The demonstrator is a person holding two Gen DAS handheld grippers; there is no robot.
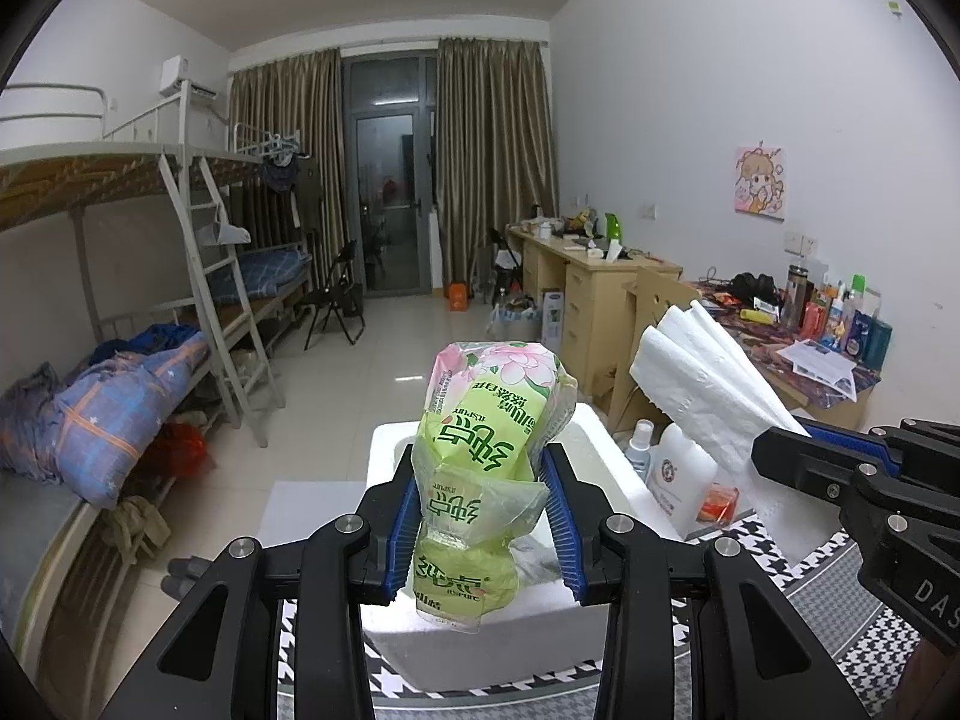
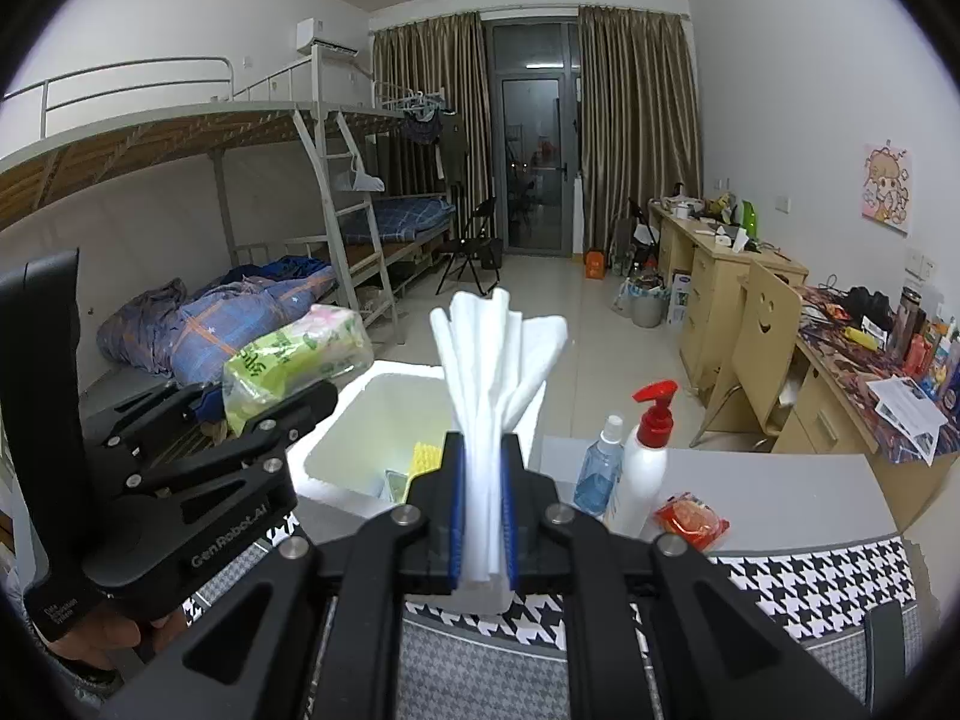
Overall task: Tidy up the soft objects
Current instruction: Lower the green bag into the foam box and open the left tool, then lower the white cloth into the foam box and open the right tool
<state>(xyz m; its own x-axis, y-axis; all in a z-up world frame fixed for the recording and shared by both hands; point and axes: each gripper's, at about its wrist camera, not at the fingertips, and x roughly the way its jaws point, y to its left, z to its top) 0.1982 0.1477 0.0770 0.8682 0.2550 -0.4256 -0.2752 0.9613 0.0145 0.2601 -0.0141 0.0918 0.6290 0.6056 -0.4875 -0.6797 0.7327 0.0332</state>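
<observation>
Above the foam box (image 1: 480, 630), the left gripper (image 1: 480, 516) is clenching a green tissue pack (image 1: 486, 420), holding it in the air over the box's opening. Beside it, the right gripper (image 2: 483, 516) is squeezing folded white towels (image 2: 495, 372) upright, near a pump bottle (image 2: 645, 468) and spray bottle (image 2: 600, 474).

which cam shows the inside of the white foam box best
The right wrist view: it looks down into the open foam box, showing its inner walls and a yellow item at the bottom. In the left wrist view the green tissue pack held in the left claw hides the interior; only the box's rim and outer wall show.
</observation>
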